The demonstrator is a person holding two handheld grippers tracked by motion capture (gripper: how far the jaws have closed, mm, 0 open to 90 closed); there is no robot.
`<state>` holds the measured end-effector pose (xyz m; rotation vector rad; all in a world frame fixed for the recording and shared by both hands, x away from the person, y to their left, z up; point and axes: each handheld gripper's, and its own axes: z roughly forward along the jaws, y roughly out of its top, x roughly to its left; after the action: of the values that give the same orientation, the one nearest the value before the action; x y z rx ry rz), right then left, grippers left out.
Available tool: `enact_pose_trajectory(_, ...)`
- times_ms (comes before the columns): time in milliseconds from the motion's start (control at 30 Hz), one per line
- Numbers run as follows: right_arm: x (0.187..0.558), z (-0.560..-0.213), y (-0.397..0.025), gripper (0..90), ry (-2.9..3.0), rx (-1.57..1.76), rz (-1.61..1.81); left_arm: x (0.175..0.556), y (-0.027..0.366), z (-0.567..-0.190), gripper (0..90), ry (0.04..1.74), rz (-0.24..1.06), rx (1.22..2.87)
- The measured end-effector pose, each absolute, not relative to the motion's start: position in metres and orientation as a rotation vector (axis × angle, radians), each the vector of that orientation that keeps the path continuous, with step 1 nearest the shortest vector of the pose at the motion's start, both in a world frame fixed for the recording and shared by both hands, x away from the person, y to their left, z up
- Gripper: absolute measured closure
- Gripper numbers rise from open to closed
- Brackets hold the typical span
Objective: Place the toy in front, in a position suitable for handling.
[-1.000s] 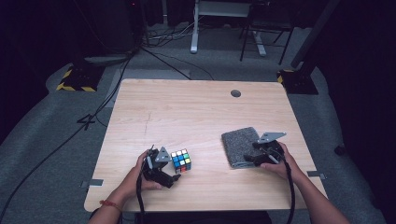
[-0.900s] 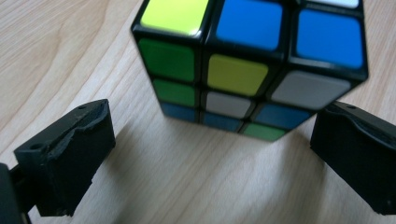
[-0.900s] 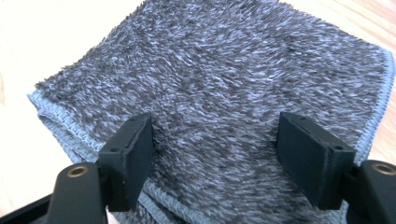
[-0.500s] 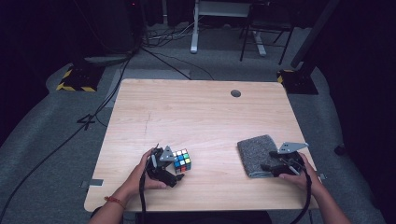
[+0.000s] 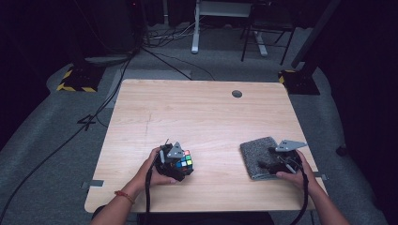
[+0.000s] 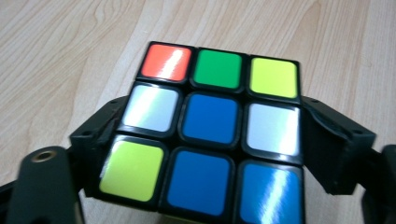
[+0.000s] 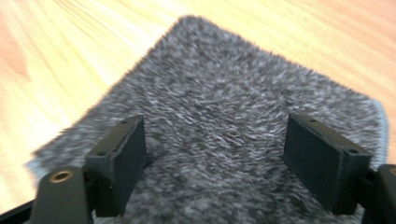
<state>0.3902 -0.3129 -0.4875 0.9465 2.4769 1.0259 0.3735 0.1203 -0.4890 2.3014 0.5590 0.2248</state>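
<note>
In the high view, the person is sitting at the near edge of the wooden worktop (image 5: 202, 117), with both forearms coming in from the bottom. The left tool (image 5: 180, 163) is clamping a puzzle cube (image 5: 184, 162) near the front of the worktop, left of centre, and the left hand (image 5: 157, 166) is wrapping around the tool's handle. Well apart to the right, the right tool (image 5: 270, 161) is resting over a folded grey cloth (image 5: 256, 152) that is lying flat near the front right edge, with the right hand (image 5: 293, 171) gripping behind it.

In the left gripper view, the cube (image 6: 210, 135) is sitting between the two black jaws, which are pressing against its left and right sides. Its facing side is showing red, green and yellow squares along the top row, white, blue and white across the middle, and yellow, blue and blue along the bottom.

In the right gripper view, the right tool (image 7: 212, 154) is standing with its jaws spread wide, pinching nothing, and the fuzzy grey cloth (image 7: 224, 112) is lying on the worktop (image 7: 70, 56) beneath and between them.
</note>
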Motion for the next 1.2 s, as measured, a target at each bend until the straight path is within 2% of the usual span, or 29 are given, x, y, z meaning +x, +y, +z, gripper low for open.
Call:
enact_pose_trajectory(433,0.391,-0.497,-0.305,17.5,2.506,0.960,1.021,0.376,0.122,-0.492,24.7,0.552,0.200,2.322)
enact_pose_trajectory(633,0.375,-0.495,-0.269,17.6,2.593,0.833,1.018,0.374,0.119,-0.491,29.2,0.539,0.196,2.327)
enact_pose_trajectory(800,0.364,-0.487,-0.251,20.8,2.598,0.677,0.982,0.373,0.119,-0.492,27.2,0.540,0.186,2.315)
enact_pose_trajectory(1000,0.361,-0.491,-0.254,18.1,2.630,0.695,0.993,0.372,0.121,-0.493,26.5,0.544,0.174,2.307)
enact_pose_trajectory(1033,0.363,-0.493,-0.257,14.9,2.631,0.695,0.996,0.372,0.122,-0.493,24.9,0.548,0.175,2.301)
enact_pose_trajectory(1200,0.367,-0.496,-0.260,14.9,2.648,0.724,1.032,0.369,0.127,-0.492,22.0,0.560,0.176,2.290)
